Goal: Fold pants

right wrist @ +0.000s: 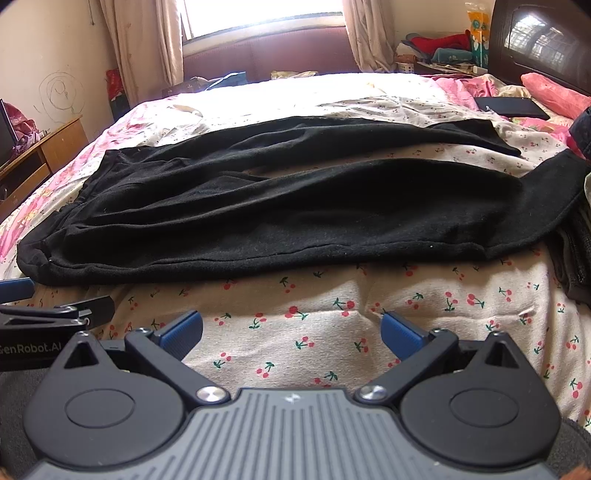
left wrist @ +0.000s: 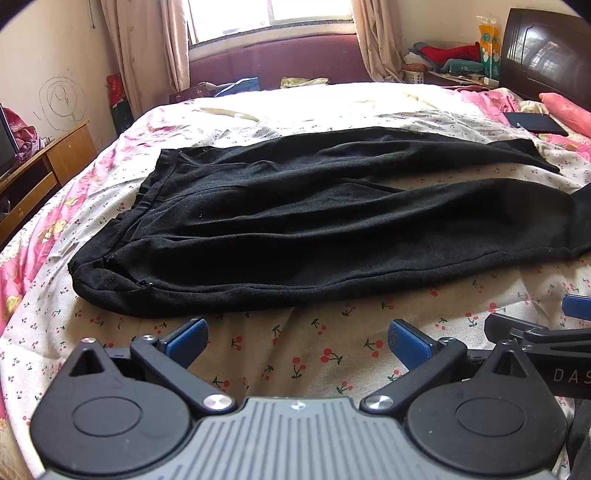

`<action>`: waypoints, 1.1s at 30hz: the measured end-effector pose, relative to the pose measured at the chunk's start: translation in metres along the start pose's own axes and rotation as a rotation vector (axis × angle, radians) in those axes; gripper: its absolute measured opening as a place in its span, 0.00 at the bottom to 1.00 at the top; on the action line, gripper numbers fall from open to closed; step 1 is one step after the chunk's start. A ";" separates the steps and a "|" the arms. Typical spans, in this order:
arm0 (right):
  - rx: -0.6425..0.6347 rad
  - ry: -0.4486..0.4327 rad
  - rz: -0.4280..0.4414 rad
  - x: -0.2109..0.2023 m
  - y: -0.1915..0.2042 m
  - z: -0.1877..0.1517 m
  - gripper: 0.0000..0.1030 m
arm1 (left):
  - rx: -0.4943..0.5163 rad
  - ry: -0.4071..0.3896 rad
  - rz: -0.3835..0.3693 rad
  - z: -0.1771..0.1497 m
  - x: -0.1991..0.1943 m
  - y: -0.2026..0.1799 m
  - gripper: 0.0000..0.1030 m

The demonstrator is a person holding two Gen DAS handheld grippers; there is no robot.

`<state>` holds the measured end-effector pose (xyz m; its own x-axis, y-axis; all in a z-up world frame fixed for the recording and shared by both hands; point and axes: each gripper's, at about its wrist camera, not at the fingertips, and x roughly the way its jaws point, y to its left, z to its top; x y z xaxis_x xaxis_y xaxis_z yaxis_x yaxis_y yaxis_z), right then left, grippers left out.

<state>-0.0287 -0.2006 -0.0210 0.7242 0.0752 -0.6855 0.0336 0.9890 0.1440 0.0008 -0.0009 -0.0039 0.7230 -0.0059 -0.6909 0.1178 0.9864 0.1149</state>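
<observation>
Pants [left wrist: 295, 221], black, lay spread flat across the bed [left wrist: 258, 354], waistband toward the left edge and both legs running out to the right, slightly apart with a strip of sheet showing between them. Wooden cabinet [left wrist: 40, 166] stood at far left beside the bed; a window [left wrist: 269, 14] with curtains sat behind the far edge. Left gripper [left wrist: 297, 341] hovered over the cherry-print sheet just short of the near hem of the pants, blue pads wide apart, nothing between them. In the right wrist view the same pants [right wrist: 277, 206] filled the middle of the bed [right wrist: 295, 332], near leg closest to the camera. Right gripper [right wrist: 291, 332] was likewise spread wide, empty, above bare sheet near the pants but not touching them. A dark flat object [right wrist: 511, 107] lay on the bedding at right, near a pink pillow [right wrist: 554, 92] and the dark headboard [right wrist: 543, 40].
</observation>
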 end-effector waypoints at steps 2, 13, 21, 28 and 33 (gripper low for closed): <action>0.001 0.001 0.001 0.000 0.000 0.000 0.99 | 0.000 0.000 0.000 0.000 0.000 0.000 1.00; 0.000 0.005 0.007 0.001 -0.001 0.000 0.99 | -0.005 0.011 -0.003 0.000 0.001 0.001 1.00; -0.003 0.006 0.008 0.001 0.000 0.000 0.99 | -0.008 0.015 -0.003 0.001 0.001 0.001 1.00; -0.002 0.007 0.008 0.001 0.000 0.000 0.99 | -0.008 0.015 -0.003 0.001 0.001 0.001 1.00; -0.003 0.007 0.009 0.001 0.000 0.000 0.99 | -0.011 0.020 -0.004 0.001 0.002 0.001 1.00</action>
<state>-0.0284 -0.2000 -0.0218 0.7198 0.0848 -0.6889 0.0253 0.9886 0.1481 0.0035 0.0002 -0.0046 0.7090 -0.0070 -0.7051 0.1137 0.9880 0.1045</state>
